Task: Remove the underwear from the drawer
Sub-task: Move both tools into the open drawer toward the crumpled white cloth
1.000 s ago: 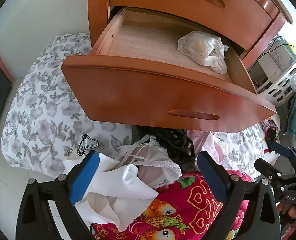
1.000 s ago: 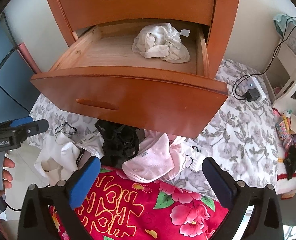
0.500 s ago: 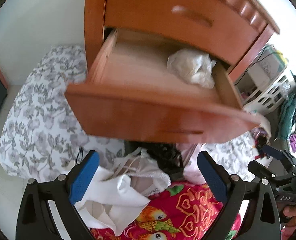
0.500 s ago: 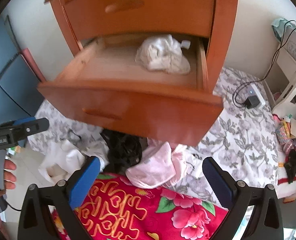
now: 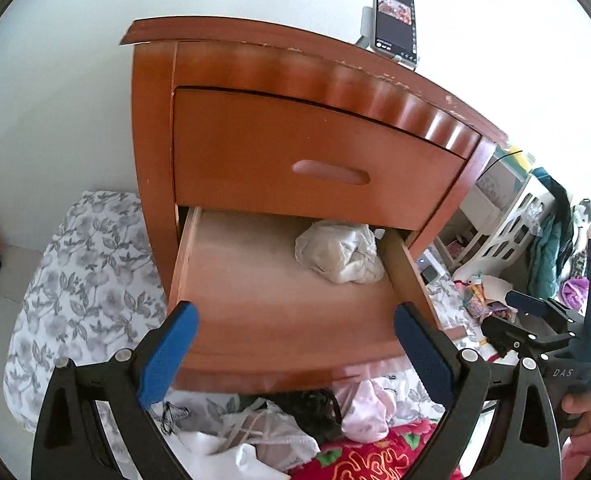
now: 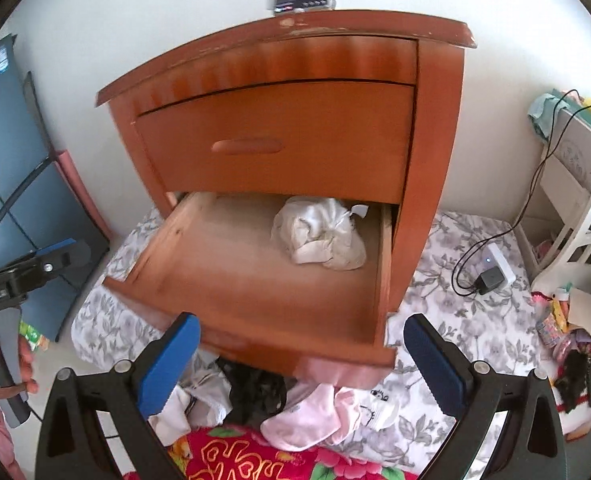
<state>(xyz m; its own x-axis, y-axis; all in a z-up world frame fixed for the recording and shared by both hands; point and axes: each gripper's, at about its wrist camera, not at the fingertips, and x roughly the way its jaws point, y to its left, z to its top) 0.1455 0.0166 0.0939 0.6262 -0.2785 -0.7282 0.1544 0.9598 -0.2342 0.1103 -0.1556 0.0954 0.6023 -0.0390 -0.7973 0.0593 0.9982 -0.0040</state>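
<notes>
A: What does the underwear look like?

B: A crumpled off-white bundle of underwear, soft and wrinkled, with a small white tag sticking out at its far right. It lies inside the pulled-out lower wooden drawer of the reddish-brown nightstand, at the far right corner, close to the drawer's right wall. The left wrist view shows it too.

A: And the grippers?

B: The left gripper has its blue-padded jaws spread wide, nothing between them, held near the drawer's front edge. The right gripper is likewise spread apart and empty, also in front of the drawer. Neither touches the bundle.

A: Any writing?

B: In the left wrist view the right gripper's black body reads "DAS". The label on the left gripper's body, seen from the right wrist view, is too blurred to read.

A: What lies below?

B: A heap of clothes on the grey floral sheet: a pale pink garment, a black lacy piece and white fabric, beside a red flowered cloth.
</notes>
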